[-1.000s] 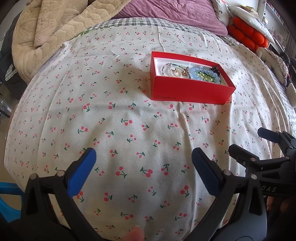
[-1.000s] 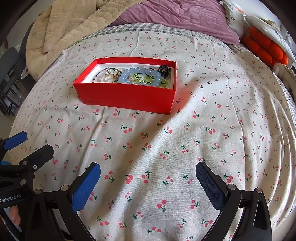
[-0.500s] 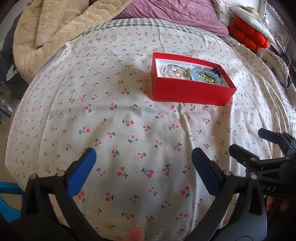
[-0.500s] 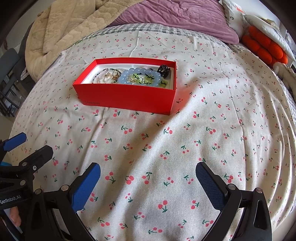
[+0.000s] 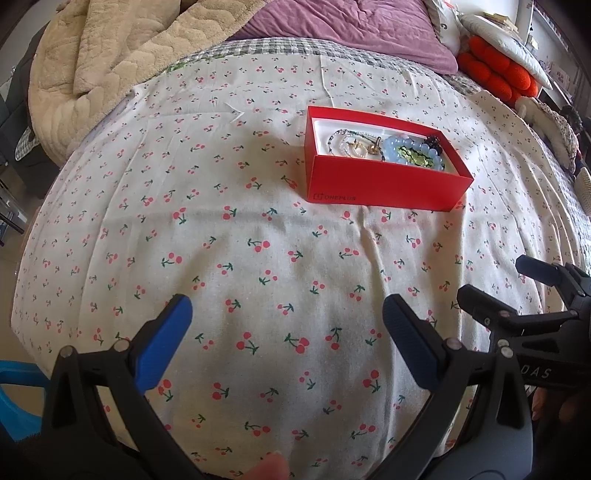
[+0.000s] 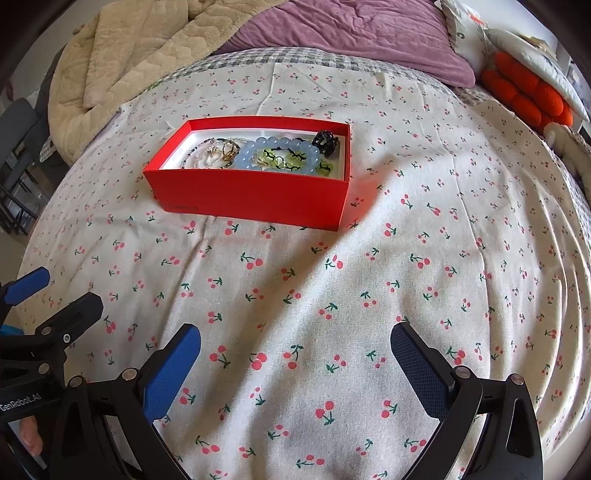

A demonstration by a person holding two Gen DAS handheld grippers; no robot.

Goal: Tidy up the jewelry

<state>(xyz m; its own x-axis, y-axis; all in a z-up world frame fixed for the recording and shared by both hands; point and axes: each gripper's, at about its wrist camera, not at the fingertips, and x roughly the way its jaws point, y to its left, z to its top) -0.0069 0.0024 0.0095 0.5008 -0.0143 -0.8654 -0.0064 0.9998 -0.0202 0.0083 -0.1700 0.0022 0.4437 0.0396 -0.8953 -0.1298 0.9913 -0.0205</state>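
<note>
A red box (image 5: 384, 186) (image 6: 251, 197) sits on the cherry-print sheet, far ahead of both grippers. It holds a pale blue bead bracelet (image 5: 413, 142) (image 6: 275, 142), green pieces (image 6: 280, 158), a dark ring-like piece (image 6: 325, 141), gold pieces (image 6: 226, 149) and thin bead chains (image 5: 341, 142). My left gripper (image 5: 286, 332) is open and empty above the sheet near its front edge. My right gripper (image 6: 295, 360) is open and empty, beside the left one, and shows in the left wrist view (image 5: 495, 284).
A beige quilted blanket (image 5: 110, 55) lies at the back left, a purple blanket (image 6: 351, 33) at the back. Orange and white cushions (image 6: 528, 92) lie at the right. The bed's front-left edge (image 5: 22, 295) drops to the floor.
Both views have drifted slightly; the red box sits a little lower and nearer in each. Both grippers stay open and empty.
</note>
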